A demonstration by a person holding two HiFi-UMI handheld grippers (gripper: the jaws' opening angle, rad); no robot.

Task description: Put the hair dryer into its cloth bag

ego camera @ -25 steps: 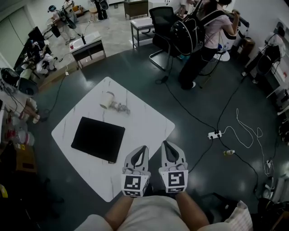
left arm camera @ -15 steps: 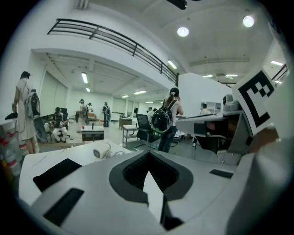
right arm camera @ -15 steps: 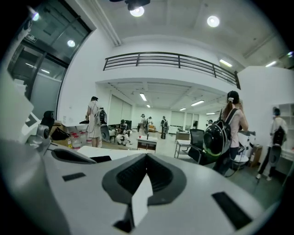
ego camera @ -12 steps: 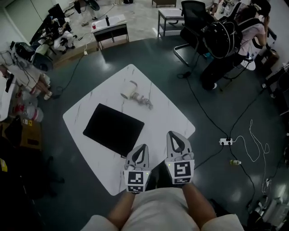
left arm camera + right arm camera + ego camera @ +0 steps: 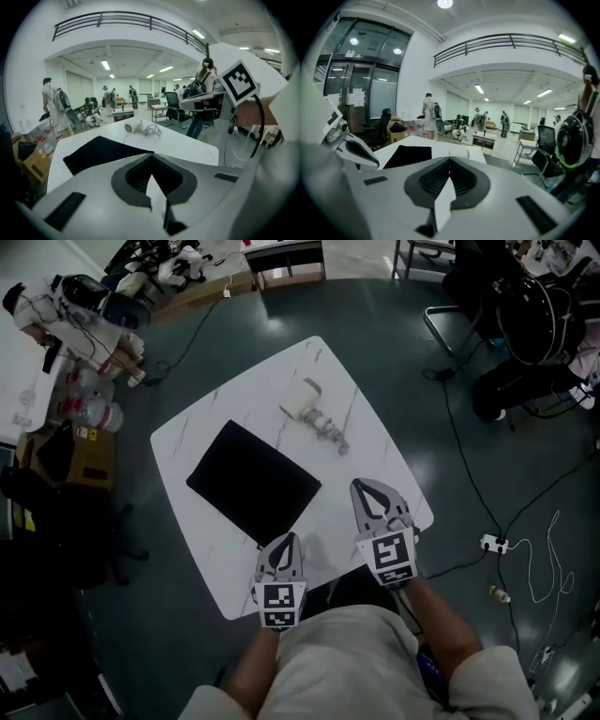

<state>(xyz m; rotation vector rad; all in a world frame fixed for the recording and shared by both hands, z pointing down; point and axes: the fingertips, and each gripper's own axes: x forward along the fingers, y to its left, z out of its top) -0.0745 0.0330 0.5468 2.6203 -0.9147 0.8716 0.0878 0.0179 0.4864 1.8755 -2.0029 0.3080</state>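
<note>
White hair dryer (image 5: pixel 302 400) well beyond jaws

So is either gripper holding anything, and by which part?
Nothing held: left gripper and right gripper are shut and empty; hair dryer and cloth bag lie on the table.

One hair dryer (image 5: pixel 302 399), one cloth bag (image 5: pixel 253 482), one table (image 5: pixel 375 474), two tools: left tool (image 5: pixel 288 542), right tool (image 5: pixel 364 487)

I see the white table (image 5: pixel 380 474) holding the cloth bag (image 5: pixel 253 482) just ahead of my left gripper (image 5: pixel 286 540), hair dryer (image 5: pixel 302 401) beyond.
</note>
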